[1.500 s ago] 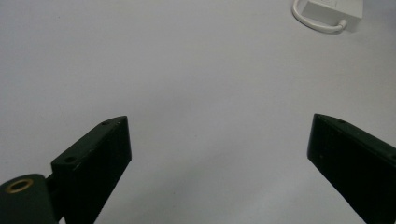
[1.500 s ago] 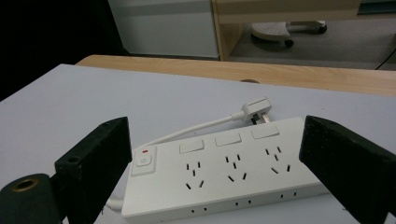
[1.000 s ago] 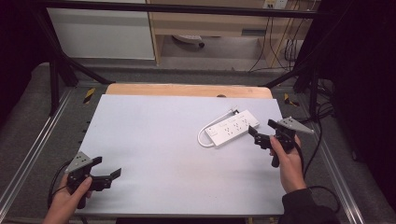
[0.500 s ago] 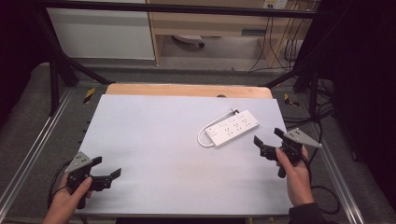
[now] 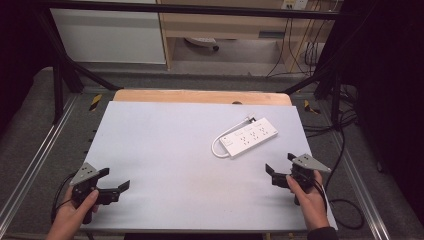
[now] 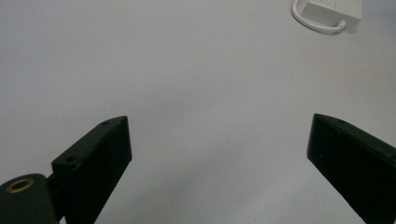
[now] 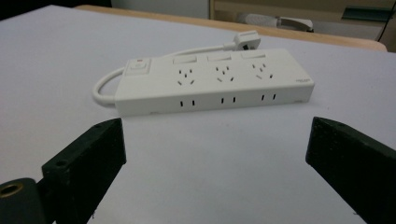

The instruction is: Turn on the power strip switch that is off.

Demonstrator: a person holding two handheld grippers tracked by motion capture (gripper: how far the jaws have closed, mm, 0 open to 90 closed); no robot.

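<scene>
Lined up on the power strip (image 7: 215, 79), not yet reached.

Lying flat and untouched on the right far part of the worktop (image 5: 165, 145), cable (image 7: 105, 91) looped at its left end, plug (image 7: 246, 38) at the far side. Right gripper (image 5: 281, 170) near and right of it, jaws wide apart, nothing between them. Left gripper (image 5: 114, 178) at the near left corner, jaws likewise spread, well apart from it. Next, probably: a forward reach to straddle the strip's near edge before closing.
</scene>
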